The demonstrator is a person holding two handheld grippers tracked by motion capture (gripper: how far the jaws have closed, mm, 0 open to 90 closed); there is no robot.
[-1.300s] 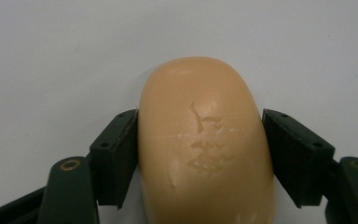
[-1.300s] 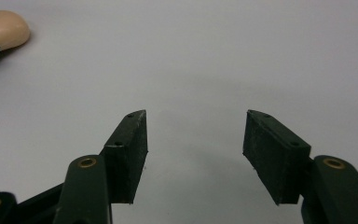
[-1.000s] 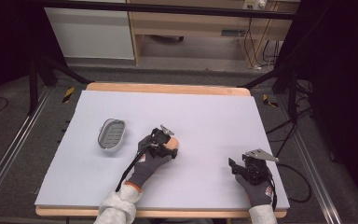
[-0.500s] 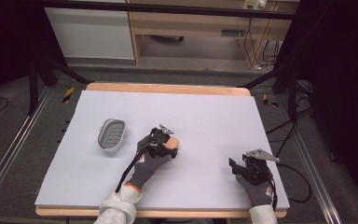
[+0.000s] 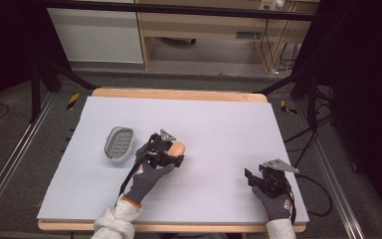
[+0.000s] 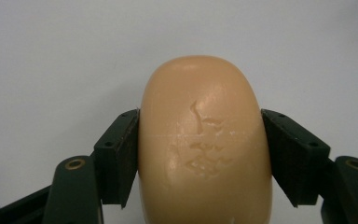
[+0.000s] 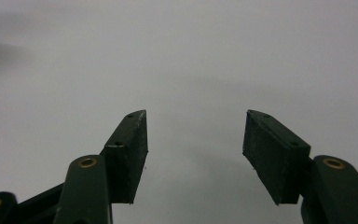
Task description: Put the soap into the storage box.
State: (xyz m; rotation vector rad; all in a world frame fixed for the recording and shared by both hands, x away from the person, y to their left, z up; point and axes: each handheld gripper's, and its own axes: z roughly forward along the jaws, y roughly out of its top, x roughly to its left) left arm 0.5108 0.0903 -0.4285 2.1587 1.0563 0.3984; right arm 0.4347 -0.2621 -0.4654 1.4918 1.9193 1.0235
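Observation:
A peach-coloured bar of soap (image 6: 200, 140) sits between the two black pads of my left gripper (image 6: 200, 133), which press on its sides. The jaws have just been closing on it. In the high view the soap (image 5: 178, 148) pokes out to the right of my left gripper (image 5: 171, 151), near the middle of the table. A grey oval soap dish (image 5: 118, 143) lies to the left of that hand, with nothing in it. My right gripper (image 5: 251, 178) rests near the front right of the table. Its jaws (image 7: 193, 140) stand open over bare mat.
A pale grey mat (image 5: 219, 124) covers the wooden table, whose edge (image 5: 179, 93) shows at the back. Dark floor, metal rails and cables surround the table. A cable (image 5: 323, 199) trails off the right side from the right gripper.
My left hand has risen slightly and shifted a little toward the dish, with the soap in its jaws. The right hand has stayed put.

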